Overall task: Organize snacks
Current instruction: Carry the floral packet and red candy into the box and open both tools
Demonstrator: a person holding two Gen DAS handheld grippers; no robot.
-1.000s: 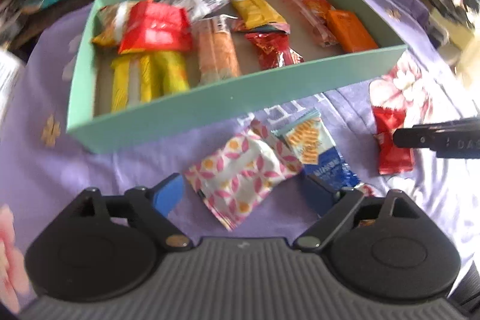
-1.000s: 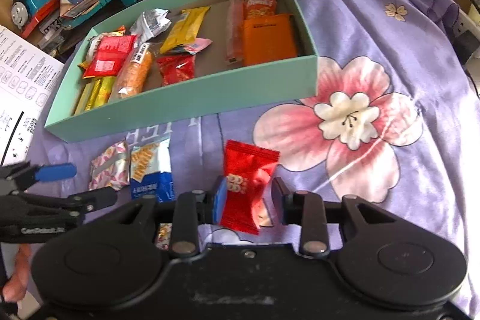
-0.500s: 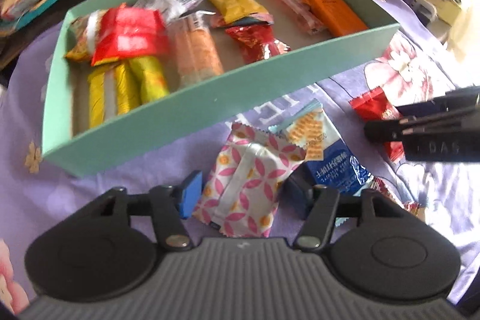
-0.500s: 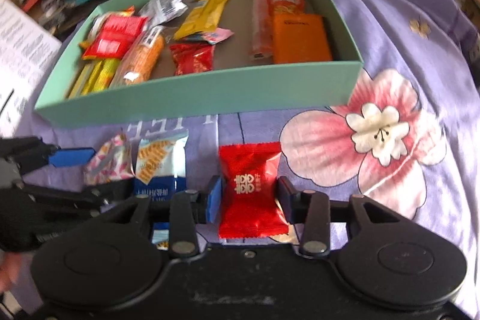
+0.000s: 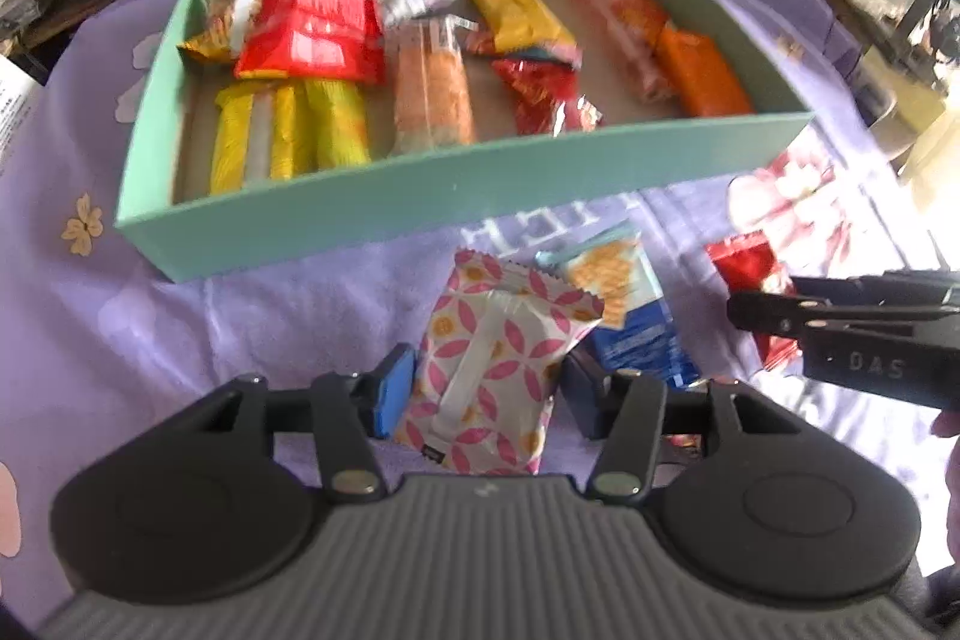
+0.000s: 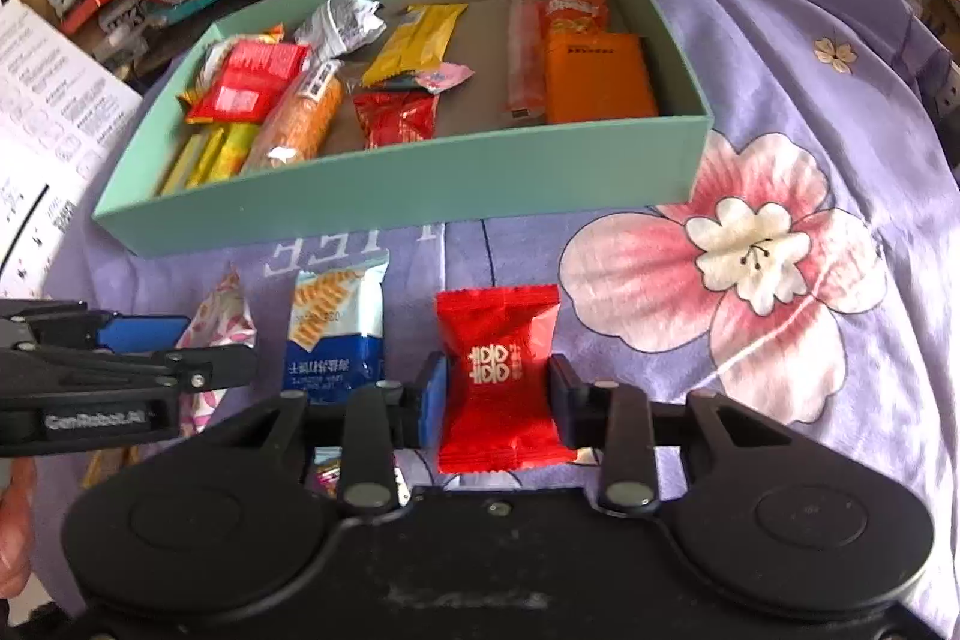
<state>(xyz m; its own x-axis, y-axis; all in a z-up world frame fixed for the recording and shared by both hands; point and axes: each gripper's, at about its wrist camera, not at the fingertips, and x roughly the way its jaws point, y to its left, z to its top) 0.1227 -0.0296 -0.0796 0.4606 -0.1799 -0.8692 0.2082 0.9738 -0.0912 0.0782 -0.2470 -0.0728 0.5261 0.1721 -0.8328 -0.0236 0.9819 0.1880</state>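
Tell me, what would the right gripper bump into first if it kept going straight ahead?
Probably the near wall of the green box. The right gripper already has the red candy packet between its fingers, with only purple cloth before the box.
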